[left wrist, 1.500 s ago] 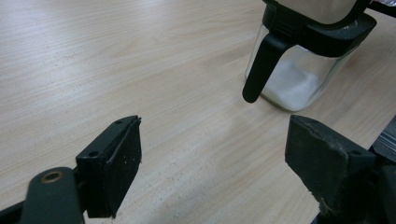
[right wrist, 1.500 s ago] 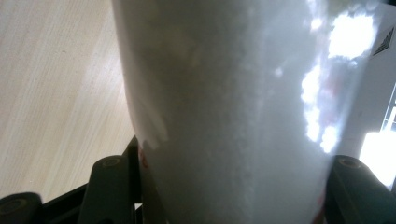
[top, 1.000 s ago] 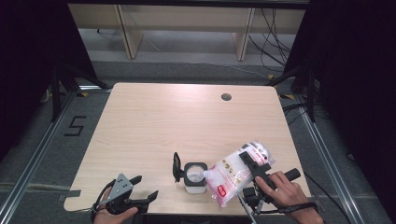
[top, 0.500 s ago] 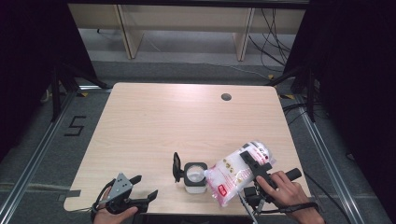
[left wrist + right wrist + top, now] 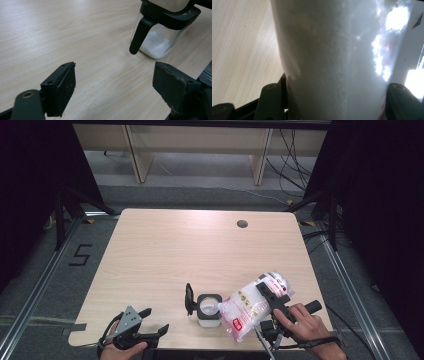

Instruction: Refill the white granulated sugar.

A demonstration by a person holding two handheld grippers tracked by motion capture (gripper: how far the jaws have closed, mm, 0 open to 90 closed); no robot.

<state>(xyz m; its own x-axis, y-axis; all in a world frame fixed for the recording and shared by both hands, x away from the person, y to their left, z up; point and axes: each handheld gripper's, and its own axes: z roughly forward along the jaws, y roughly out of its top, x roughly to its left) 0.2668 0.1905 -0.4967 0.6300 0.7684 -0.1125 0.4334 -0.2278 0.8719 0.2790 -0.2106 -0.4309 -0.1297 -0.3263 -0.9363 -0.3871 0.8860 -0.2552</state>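
A clear plastic bag of white granules point(image 5: 247, 309) with red print lies tilted at the table's front right. My right gripper point(image 5: 270, 296) is shut on it. In the right gripper view the bag point(image 5: 337, 57) sits between both jaws. The bag's left corner reaches the mouth of a small glass jar point(image 5: 209, 310), whose black lid point(image 5: 189, 298) stands flipped open on its left. The jar point(image 5: 160, 37) holds some white granules. My left gripper point(image 5: 150, 324) rests at the front left edge, open, with bare wood between its fingers point(image 5: 62, 87), apart from the jar.
The wooden table point(image 5: 200, 255) has a round cable hole point(image 5: 242, 224) at the back right. A person's hands hold both grippers at the front edge. Dark curtains flank the table, and cables lie on the floor behind it.
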